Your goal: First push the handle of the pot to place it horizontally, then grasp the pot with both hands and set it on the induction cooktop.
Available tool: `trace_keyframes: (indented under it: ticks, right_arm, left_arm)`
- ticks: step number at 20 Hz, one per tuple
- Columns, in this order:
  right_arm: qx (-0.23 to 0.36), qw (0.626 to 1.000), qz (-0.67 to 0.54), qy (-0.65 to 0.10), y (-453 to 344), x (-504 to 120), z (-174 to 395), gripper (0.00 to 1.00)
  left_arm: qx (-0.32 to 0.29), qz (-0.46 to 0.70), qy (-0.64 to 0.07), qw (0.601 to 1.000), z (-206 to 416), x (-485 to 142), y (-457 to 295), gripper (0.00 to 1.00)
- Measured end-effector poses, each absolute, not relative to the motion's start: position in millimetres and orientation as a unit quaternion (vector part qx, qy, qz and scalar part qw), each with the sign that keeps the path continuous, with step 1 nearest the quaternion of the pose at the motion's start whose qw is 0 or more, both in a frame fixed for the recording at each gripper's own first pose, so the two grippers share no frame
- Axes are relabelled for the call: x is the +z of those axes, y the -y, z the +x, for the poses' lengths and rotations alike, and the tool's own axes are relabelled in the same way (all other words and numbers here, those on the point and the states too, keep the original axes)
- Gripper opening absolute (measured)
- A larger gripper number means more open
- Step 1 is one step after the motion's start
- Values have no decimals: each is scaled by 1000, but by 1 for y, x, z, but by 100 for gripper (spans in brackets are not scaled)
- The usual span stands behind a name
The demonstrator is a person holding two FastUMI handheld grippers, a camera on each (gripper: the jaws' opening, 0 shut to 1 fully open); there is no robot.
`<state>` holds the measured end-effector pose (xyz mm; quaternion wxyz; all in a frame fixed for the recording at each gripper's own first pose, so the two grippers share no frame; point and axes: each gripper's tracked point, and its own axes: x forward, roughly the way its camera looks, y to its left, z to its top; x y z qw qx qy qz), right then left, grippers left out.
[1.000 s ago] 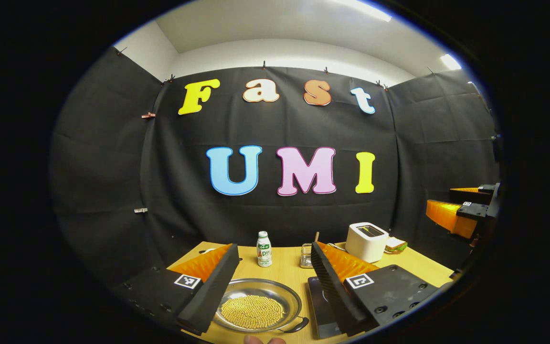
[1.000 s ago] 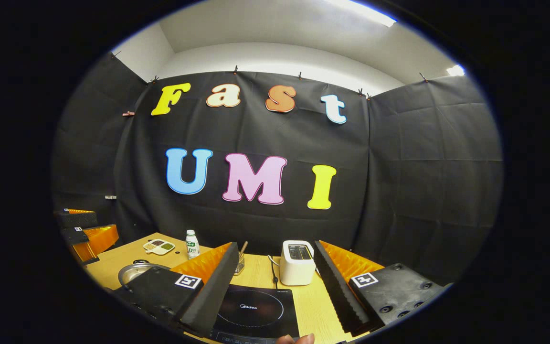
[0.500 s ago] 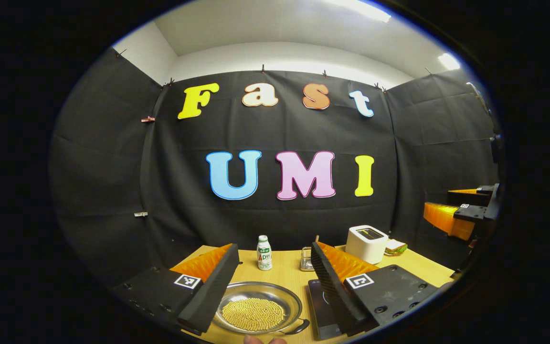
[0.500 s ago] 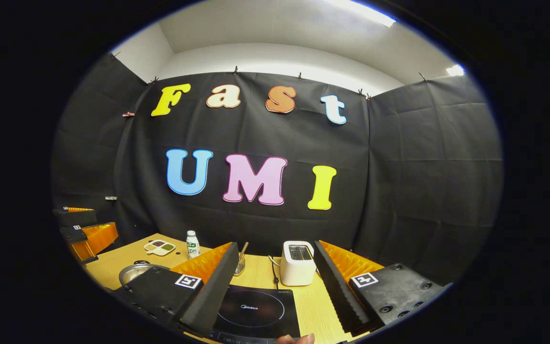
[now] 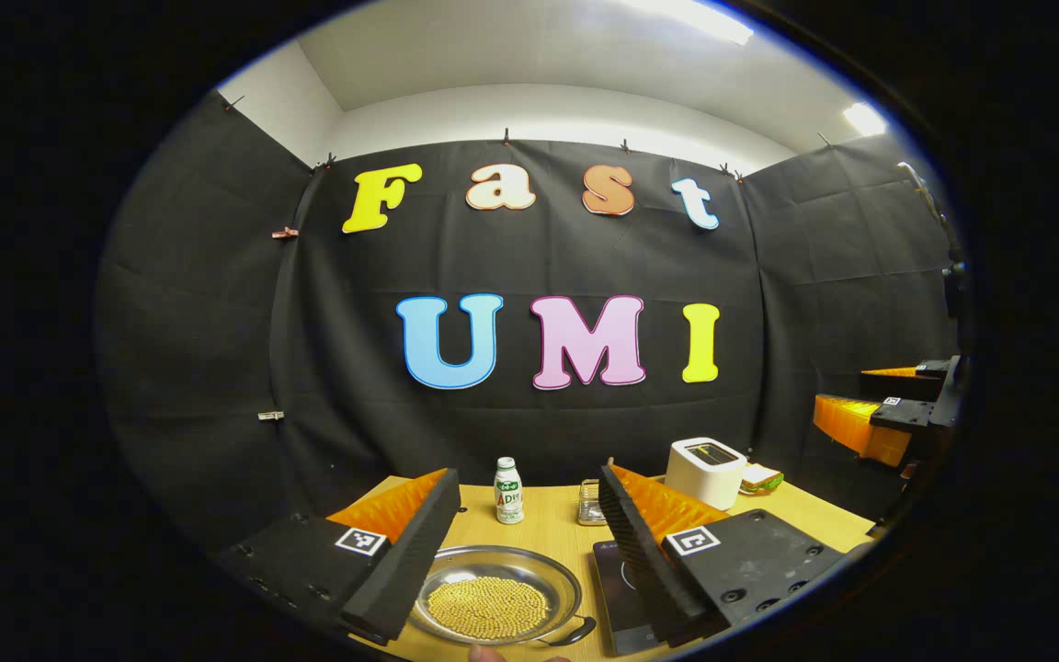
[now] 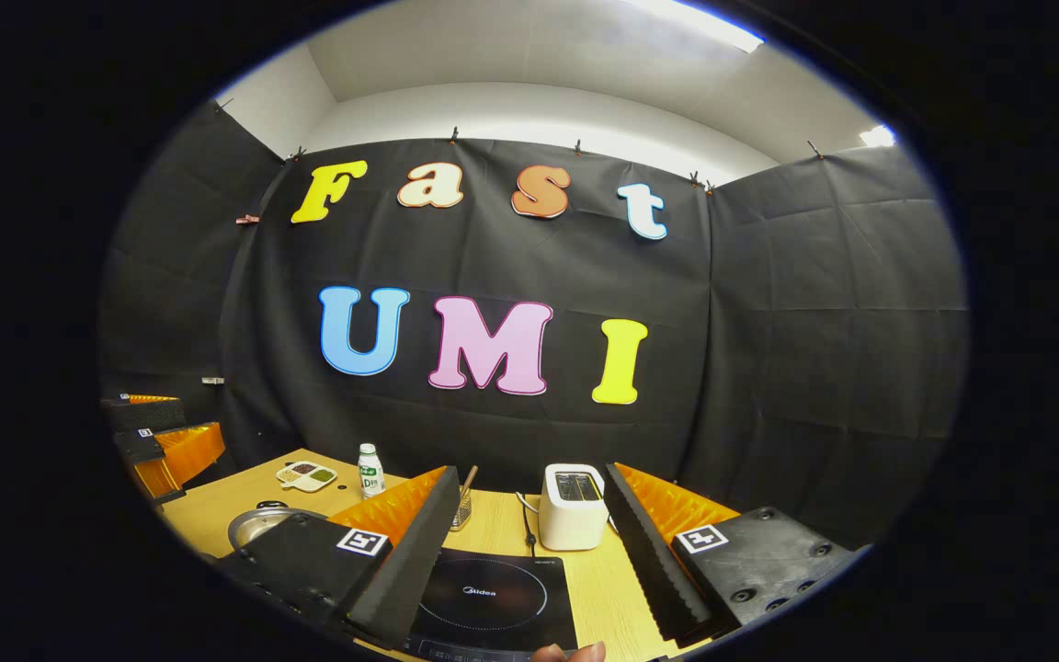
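Observation:
A shallow steel pot (image 5: 497,599) holding yellow beans sits on the wooden table, its black handle (image 5: 574,633) at the near right. My left gripper (image 5: 529,501) hangs open above it, fingers spread to either side. The black induction cooktop (image 6: 493,598) lies right of the pot, and its edge (image 5: 617,588) shows beside my left gripper's right finger. My right gripper (image 6: 529,496) is open over the cooktop, nothing between its fingers. The pot's rim (image 6: 254,524) peeks out left of the right gripper's left finger. Each gripper also appears far off in the other's view: the right gripper (image 5: 888,414) and the left gripper (image 6: 162,441).
A small white bottle (image 5: 508,492) and a glass jar (image 5: 590,499) stand behind the pot. A white toaster (image 6: 572,506) sits behind the cooktop, with a sandwich (image 5: 761,476) beside it. A sectioned dish (image 6: 306,474) lies at the table's far left.
The left gripper view has tilted slightly, so the pot sits a little lower in it. The right gripper has hardly moved. Both stay open.

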<state>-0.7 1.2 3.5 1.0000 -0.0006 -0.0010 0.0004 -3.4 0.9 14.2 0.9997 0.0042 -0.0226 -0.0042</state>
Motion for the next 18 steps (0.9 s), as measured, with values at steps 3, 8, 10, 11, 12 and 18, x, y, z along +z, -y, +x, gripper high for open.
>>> trace_keyframes:
  ticks: [3, 8, 10, 11, 12, 18]
  right_arm:
    - [2, 1000, -2, 1, -2, 3, 0, 96]
    - [3, 1000, -6, 0, -4, 2, 1, 98]
    - [3, 1000, -6, 0, -5, 1, 1, 98]
    - [3, 1000, -7, -1, -4, 1, 2, 98]
    - [3, 1000, -8, -2, -5, 0, 2, 98]
    - [1, 1000, -11, -5, -6, -4, 3, 96]
  left_arm:
    - [-14, -1, 26, 1000, -5, 17, 2, 93]
    - [-44, 2, -12, 999, -10, 4, 2, 8]
    - [-71, 12, -48, 996, -10, -13, 1, 5]
    - [-72, 18, -72, 995, -10, -26, -4, 5]
    - [-79, 19, -104, 991, -9, -43, -7, 5]
    - [-128, -16, -355, 926, -34, -168, -10, 5]
